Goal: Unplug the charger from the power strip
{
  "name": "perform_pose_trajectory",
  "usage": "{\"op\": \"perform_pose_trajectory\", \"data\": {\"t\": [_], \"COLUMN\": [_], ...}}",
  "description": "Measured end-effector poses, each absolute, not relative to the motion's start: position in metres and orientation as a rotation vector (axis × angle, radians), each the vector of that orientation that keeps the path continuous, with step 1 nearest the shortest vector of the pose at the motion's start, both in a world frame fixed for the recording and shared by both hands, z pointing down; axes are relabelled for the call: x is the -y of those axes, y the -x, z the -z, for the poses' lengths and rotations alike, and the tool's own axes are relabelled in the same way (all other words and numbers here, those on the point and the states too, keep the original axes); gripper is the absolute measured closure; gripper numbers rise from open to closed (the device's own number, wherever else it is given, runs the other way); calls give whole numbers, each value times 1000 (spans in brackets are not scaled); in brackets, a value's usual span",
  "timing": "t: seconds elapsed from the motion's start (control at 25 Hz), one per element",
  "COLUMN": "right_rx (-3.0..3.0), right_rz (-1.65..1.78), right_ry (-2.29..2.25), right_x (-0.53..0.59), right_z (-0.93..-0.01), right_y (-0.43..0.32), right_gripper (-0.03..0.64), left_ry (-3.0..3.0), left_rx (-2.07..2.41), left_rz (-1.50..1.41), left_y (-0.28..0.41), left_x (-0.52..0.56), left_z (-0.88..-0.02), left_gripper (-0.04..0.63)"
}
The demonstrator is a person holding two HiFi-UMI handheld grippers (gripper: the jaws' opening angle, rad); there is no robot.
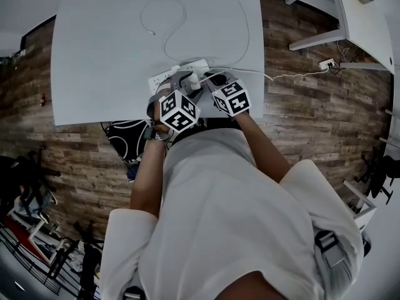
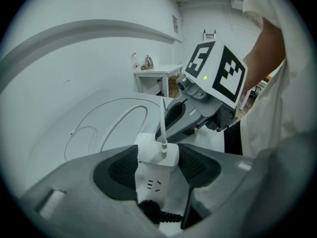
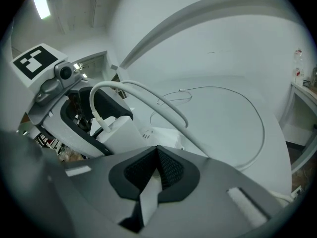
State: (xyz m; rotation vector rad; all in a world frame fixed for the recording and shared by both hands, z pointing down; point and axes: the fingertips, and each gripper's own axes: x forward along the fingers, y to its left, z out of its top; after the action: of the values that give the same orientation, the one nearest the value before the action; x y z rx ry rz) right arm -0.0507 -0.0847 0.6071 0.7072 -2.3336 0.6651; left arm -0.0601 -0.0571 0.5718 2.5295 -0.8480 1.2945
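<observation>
White counter (image 1: 100, 55) over plank flooring (image 1: 312, 105): one power strip (image 1: 161, 78), one charger (image 2: 156, 155), two tools.
Charger stands plugged into the power strip, clasped between the left tool's (image 2: 157, 166) pads; right tool (image 3: 157, 168) clenched shut alongside.

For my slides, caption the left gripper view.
Left gripper clamps the charger on the power strip; right gripper alongside.

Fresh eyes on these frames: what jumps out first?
First, the two checkered marker cubes at the near edge of the table, one on each gripper. Next, the left gripper clasps the white charger, which stands plugged into the power strip. The right gripper sits beside it with jaws shut, and thin white cables loop across the table behind.
</observation>
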Motion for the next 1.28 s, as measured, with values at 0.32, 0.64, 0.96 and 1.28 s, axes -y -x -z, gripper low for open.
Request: {"op": "perform_pose_trajectory", "data": {"t": [0.32, 0.64, 0.96, 1.28], "right_rx": [2324, 2322, 2319, 2323], "right_rz": [-614, -622, -627, -623], "right_ry": [-714, -730, -745, -741], "right_x": [85, 84, 85, 85], "right_z": [-608, -608, -610, -608], "right_y": [51, 53, 50, 50], "right_gripper": [614, 615, 615, 615], "left_ry": [-2506, -2530, -2538, -2520], "left_rx": [807, 814, 827, 781], "left_rz": [-1198, -1288, -1346, -1286], "left_y": [62, 62, 60, 60], "left_x": [62, 59, 59, 59], "left_z": [-570, -571, -572, -568], "left_gripper": [336, 337, 347, 345]}}
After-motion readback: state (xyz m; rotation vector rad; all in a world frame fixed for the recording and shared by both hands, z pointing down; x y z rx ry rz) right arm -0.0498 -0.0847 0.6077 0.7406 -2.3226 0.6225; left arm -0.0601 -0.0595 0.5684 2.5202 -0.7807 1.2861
